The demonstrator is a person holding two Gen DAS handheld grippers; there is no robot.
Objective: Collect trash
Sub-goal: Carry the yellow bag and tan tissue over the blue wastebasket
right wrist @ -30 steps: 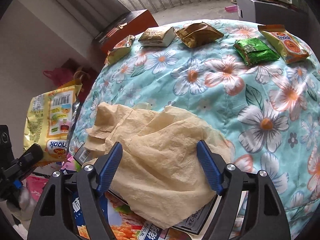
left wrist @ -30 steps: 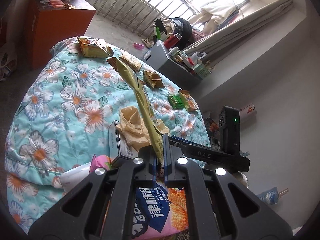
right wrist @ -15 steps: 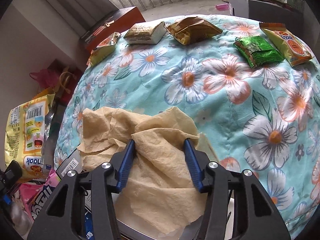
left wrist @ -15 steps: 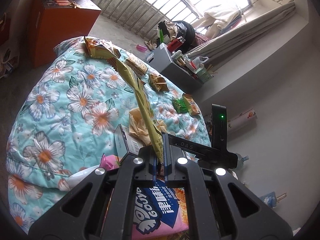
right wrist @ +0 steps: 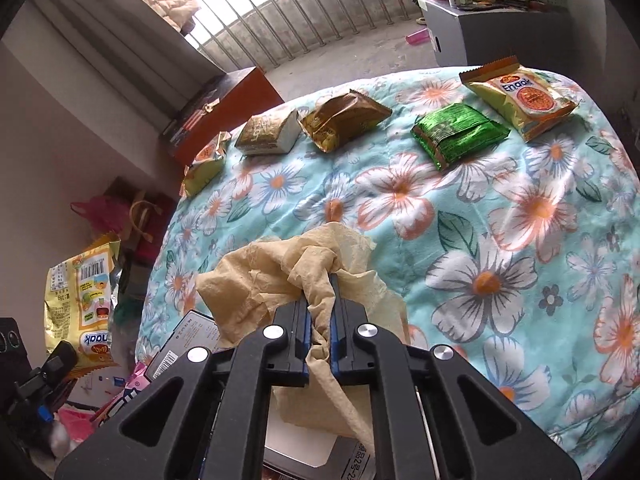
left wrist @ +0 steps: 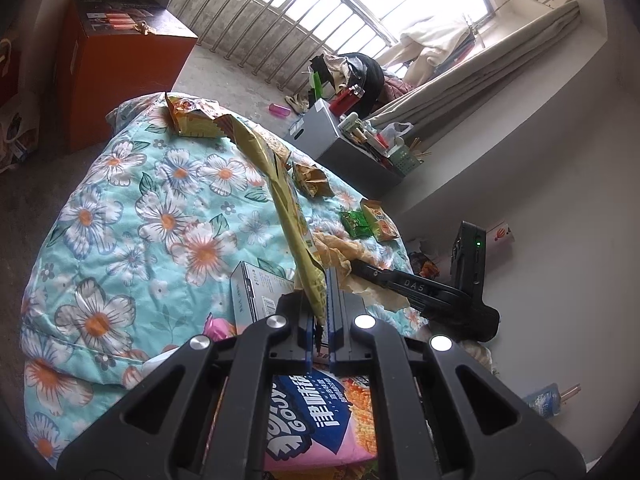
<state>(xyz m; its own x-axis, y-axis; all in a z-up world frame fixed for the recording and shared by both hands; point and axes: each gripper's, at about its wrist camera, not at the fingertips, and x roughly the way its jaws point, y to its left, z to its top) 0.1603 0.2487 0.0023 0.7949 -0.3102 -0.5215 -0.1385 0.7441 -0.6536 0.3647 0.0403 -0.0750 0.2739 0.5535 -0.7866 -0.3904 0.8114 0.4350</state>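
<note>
Pinching crumpled tissue in right gripper, at flowered bedspread's near edge; left gripper clamping yellow snack bag. Next, probably: lifting tissue clear, carrying to trash pile.

Our left hand-held gripper is pinched tight on a yellow snack bag that stands up and away from it. Just right of it, the right hand-held gripper clamps a tan tissue over the floral bed. Below us lies a pink packet.
</note>
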